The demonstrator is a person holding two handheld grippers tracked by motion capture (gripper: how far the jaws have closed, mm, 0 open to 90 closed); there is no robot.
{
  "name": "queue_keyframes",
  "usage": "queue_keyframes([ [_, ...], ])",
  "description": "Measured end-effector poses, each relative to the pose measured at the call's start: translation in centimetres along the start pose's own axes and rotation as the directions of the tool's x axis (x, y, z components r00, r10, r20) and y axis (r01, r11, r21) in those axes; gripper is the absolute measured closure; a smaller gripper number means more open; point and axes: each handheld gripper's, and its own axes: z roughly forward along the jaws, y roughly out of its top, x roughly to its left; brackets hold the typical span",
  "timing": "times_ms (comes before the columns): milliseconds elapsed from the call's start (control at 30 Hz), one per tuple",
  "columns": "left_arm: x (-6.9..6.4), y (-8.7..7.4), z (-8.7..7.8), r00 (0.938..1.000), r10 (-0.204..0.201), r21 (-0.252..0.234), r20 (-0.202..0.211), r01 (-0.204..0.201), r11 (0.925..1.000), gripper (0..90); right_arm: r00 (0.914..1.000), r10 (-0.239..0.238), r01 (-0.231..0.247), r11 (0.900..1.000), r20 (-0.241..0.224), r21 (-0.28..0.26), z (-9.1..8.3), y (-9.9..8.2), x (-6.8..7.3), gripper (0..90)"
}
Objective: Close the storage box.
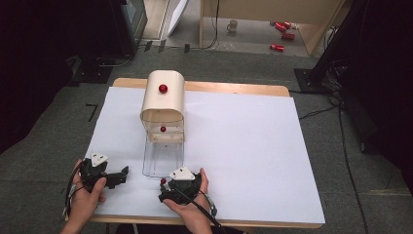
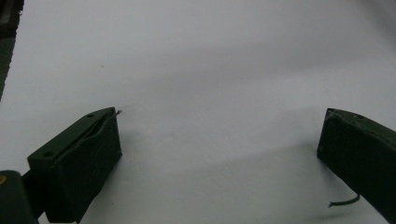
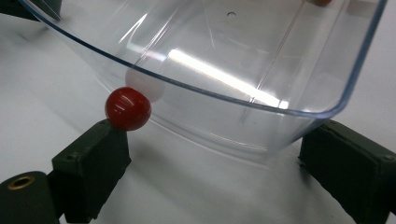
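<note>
**Right gripper closing in on the red knob of a clear drawer**

The right gripper is resting near the front edge of the white-covered table, its jaws straddling the rounded front of the clear plastic drawer. In the right gripper view the red ball knob is sitting just above the tip of one jaw, beside rather than between the pads, and the other jaw is standing just off the drawer's far curve; the jaws are released and gripping nothing. The drawer is lying pulled out toward the front edge from the cream arched cabinet, which is standing toward the back edge with a second red knob on its top. The left gripper is idling near the front left corner, jaws spread wide over bare sheet. Risk: closing from this offset would probably pinch the slick drawer wall instead of the knob, so the pads could be slipping off or skewing the drawer sideways.
</note>
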Motion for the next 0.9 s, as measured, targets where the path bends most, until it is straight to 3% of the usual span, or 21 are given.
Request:
queue_keyframes([
  [233, 0.0, 0.0, 0.0, 1.0000, 0.000, 0.000, 0.000, 0.000, 1.0000, 0.0, 0.9996, -0.015, 0.015, 0.9999, 0.025, -0.001, -0.1, -0.1, 0.2, 14.3],
  [333, 0.0, 0.0, 0.0, 1.0000, 0.000, 0.000, 0.000, 0.000, 1.0000, 0.0, 0.9999, -0.001, 0.001, 1.0000, 0.014, -0.010, -0.1, -0.1, 0.1, 14.3],
  [400, 0.0, 0.0, 0.0, 1.0000, 0.000, 0.000, 0.000, 0.000, 1.0000, 0.0, 0.9992, 0.040, -0.040, 0.9990, -0.006, -0.020, -0.2, -0.1, -0.2, 14.6],
  [467, 0.0, 0.0, 0.0, 1.0000, 0.000, 0.000, 0.000, 0.000, 1.0000, 0.0, 0.9986, 0.051, -0.052, 0.9983, -0.014, -0.027, -0.3, 0.0, -0.4, 14.7],
  [900, 0.0, 0.0, 0.0, 1.0000, 0.000, 0.000, 0.000, 0.000, 1.0000, 0.0, 0.9978, 0.065, -0.066, 0.9954, -0.014, -0.069, -0.8, 1.6, -0.9, 15.8],
])
